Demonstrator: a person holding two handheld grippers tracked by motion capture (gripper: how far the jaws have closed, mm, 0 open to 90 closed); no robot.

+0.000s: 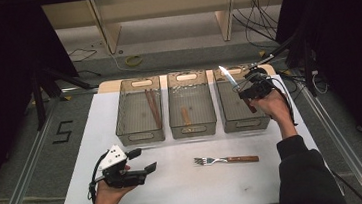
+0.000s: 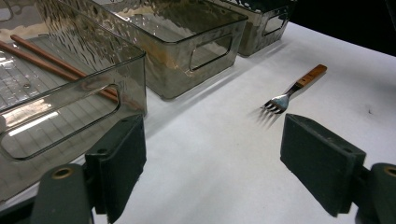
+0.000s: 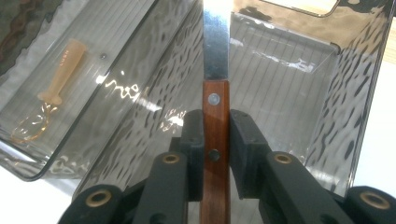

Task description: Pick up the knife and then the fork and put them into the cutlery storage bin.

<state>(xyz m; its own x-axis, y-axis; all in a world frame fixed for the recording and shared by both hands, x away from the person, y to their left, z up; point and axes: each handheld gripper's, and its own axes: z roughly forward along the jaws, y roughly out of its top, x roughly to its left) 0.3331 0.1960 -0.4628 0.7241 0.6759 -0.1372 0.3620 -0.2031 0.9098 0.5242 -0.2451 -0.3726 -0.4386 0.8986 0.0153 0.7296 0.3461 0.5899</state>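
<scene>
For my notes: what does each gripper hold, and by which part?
The right gripper holds a knife by its wooden handle. The left gripper holds nothing.

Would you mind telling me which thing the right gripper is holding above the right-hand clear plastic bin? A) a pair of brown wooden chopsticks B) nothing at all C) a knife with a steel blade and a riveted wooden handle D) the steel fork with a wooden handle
C: in the right gripper view the right gripper clamps the riveted wooden handle of the steel-bladed knife over the right-hand clear plastic bin; the wooden-handled fork lies on the white table.
</scene>
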